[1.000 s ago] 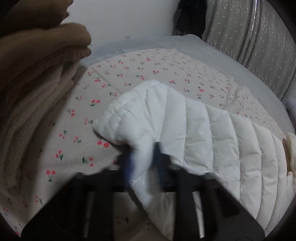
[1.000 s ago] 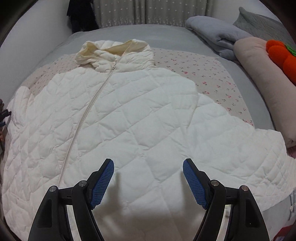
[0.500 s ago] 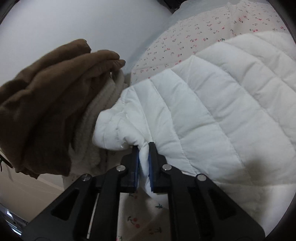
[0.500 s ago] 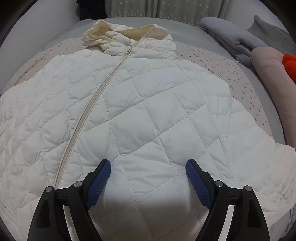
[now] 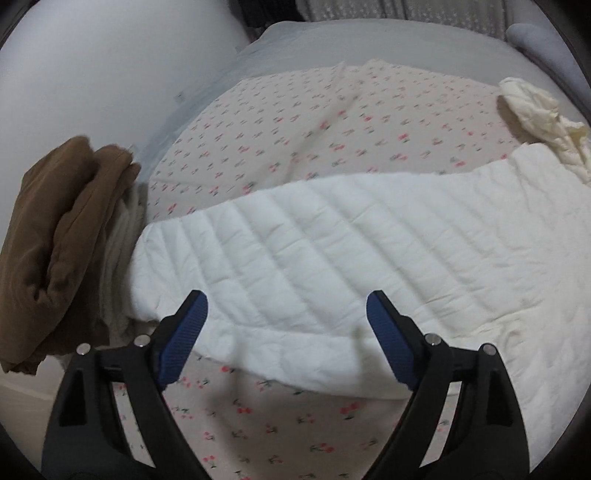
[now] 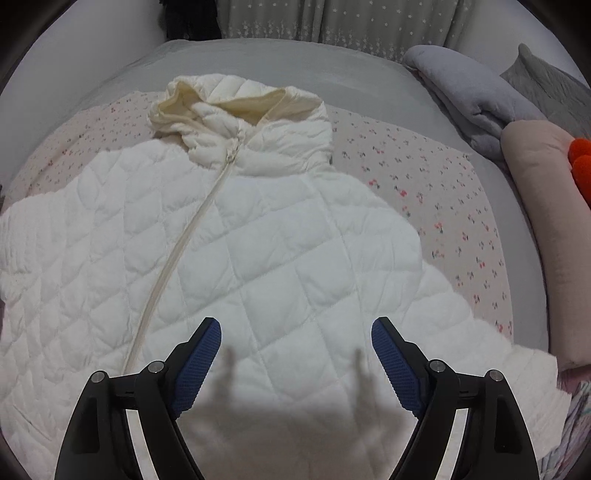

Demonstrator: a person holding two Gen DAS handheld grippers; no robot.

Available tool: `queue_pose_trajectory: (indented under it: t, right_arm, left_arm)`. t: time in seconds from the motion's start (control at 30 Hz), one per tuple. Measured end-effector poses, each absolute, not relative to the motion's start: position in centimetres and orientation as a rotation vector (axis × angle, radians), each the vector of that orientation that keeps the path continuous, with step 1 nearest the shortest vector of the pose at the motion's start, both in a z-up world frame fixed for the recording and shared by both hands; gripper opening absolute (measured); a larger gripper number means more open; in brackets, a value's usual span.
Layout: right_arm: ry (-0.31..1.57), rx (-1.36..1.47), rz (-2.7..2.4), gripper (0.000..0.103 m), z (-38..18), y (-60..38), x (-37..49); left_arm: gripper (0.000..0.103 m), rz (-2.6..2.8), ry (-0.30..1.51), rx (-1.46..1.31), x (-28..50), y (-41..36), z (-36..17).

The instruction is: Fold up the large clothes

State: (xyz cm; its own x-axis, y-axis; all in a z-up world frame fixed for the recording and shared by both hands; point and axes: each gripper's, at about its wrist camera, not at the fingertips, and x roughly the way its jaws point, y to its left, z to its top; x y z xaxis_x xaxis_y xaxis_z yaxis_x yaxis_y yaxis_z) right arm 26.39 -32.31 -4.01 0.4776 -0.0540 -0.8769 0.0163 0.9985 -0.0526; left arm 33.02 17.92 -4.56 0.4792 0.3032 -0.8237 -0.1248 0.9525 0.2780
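Note:
A white quilted hooded jacket (image 6: 258, 251) lies flat, zipper up, on a cherry-print sheet (image 6: 436, 206). Its hood (image 6: 236, 110) points to the far side. In the left wrist view its left sleeve (image 5: 314, 266) stretches across the sheet (image 5: 332, 122), cuff end toward the folded pile. My left gripper (image 5: 286, 323) is open and empty, hovering just above the sleeve. My right gripper (image 6: 295, 350) is open and empty above the jacket's lower front, casting a shadow on it.
A folded brown garment (image 5: 55, 240) sits on cream folded cloth (image 5: 122, 251) at the bed's left edge. A grey blanket (image 6: 469, 99), a pinkish pillow (image 6: 546, 206) and an orange toy (image 6: 581, 162) lie at the right. Curtains (image 6: 332, 18) hang behind.
My left gripper let go of the sleeve cuff and opened wide; the sleeve now lies spread flat. My right gripper stayed open and pulled back slightly over the jacket.

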Motion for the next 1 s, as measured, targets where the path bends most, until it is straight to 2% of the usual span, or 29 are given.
queue_pose_trajectory:
  t: [0.2, 0.33, 0.47, 0.6, 0.67, 0.7, 0.73, 0.77, 0.8, 0.83, 0.97, 1.0]
  right_arm:
    - [0.960, 0.091, 0.046, 0.085, -0.6, -34.8, 35.2]
    - [0.897, 0.200, 0.069, 0.085, -0.4, -37.1, 41.5]
    - [0.918, 0.387, 0.081, 0.085, -3.5, -39.8, 48.1]
    - [0.970, 0.522, 0.086, 0.084, -8.2, -40.8, 52.2]
    - [0.990, 0.584, 0.112, 0.078, -10.7, -40.4, 53.4]
    - [0.992, 0.591, 0.139, 0.065, -11.5, -39.9, 53.5]
    - [0.971, 0.534, 0.157, 0.040, -11.7, -38.7, 53.4]
    - [0.955, 0.469, 0.172, 0.022, -11.6, -37.6, 53.1]
    - [0.923, 0.418, 0.156, 0.012, -11.3, -36.9, 52.5]
    - [0.878, 0.393, 0.114, 0.008, -10.7, -36.7, 51.5]
    - [0.621, 0.328, -0.303, 0.007, -7.7, -38.8, 46.2]
    - [0.615, 0.357, -0.376, 0.007, -7.8, -39.5, 45.4]
  left_arm:
    - [0.089, -0.035, 1.017, 0.079, 42.3, 10.1, -3.2]
    - [0.089, -0.107, 0.983, 0.014, 49.5, 4.2, -3.3]
    - [0.089, -0.174, 0.987, -0.190, 56.0, 0.6, -4.4]
    - [0.089, -0.191, 0.934, -0.500, 59.0, -0.2, -8.0]
    - [0.088, -0.162, 0.881, -0.581, 59.4, -0.8, -9.9]
    - [0.088, -0.168, 0.862, -0.614, 59.4, -1.1, -10.6]
    - [0.088, -0.176, 0.839, -0.641, 59.4, -1.6, -10.9]
    - [0.088, -0.184, 0.801, -0.667, 59.1, -1.8, -11.3]
    - [0.088, -0.188, 0.760, -0.672, 58.7, -1.9, -11.6]
    - [0.088, -0.190, 0.710, -0.644, 58.1, -2.2, -11.6]
    - [0.088, -0.228, 0.645, -0.509, 57.2, -4.1, -11.2]
    - [0.088, -0.243, 0.632, -0.498, 57.3, -4.5, -10.9]
